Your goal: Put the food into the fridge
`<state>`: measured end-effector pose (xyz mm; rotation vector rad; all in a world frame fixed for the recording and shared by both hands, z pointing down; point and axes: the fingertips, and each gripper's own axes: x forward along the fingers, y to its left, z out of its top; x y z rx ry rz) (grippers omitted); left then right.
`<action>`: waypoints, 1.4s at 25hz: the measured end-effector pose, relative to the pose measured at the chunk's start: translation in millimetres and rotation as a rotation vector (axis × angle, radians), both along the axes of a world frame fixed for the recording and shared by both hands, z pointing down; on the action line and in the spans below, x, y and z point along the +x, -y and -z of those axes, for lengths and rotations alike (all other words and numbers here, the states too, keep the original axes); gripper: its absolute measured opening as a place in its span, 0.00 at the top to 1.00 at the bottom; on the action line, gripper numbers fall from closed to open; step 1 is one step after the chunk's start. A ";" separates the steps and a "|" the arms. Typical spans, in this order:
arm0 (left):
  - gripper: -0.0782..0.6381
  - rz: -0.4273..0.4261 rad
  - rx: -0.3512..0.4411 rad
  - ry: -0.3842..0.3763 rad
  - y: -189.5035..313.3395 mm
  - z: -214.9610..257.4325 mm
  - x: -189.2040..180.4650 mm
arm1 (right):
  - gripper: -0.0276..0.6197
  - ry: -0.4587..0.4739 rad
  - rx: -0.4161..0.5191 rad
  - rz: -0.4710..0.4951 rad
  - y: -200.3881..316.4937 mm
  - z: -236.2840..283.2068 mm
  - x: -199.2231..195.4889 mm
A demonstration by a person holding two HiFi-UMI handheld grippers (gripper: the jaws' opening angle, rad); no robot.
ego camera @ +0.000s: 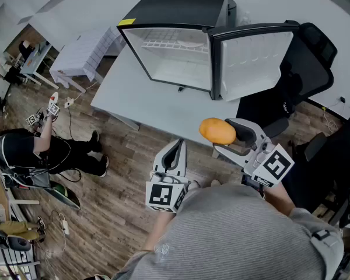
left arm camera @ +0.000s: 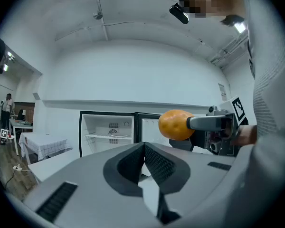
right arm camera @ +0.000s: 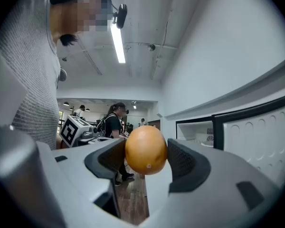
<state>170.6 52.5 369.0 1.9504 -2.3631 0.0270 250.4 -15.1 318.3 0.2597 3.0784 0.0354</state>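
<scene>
Closest to me, below the grey sweater, the left hand-held gripper (left arm camera: 144, 150) has its jaws pressed together on nothing and points level over the floor. Just beside it, the right hand-held gripper (right arm camera: 146, 151) pinches an orange (ego camera: 217, 131) across its middle, one ribbed pad on each side, so the fruit hangs in the air off the near edge of the table (ego camera: 141, 101).

I'd judge the orange light and firm, with a rind that gives a little. It is round and smooth enough to roll or squirt out if the squeeze drifts off centre. A grip across the widest part, as it has now, looks the safest, and it needs no hard pressure.

Farther back on the table stands the small fridge (ego camera: 176, 7). Its door (ego camera: 254, 57) is swung wide to the right and a wire shelf (ego camera: 178, 42) shows inside. The orange is not yet in it.
</scene>
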 end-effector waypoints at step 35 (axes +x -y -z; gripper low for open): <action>0.88 0.011 -0.061 -0.011 25.6 -22.4 10.6 | 0.54 0.003 -0.024 0.013 23.9 -2.4 -4.1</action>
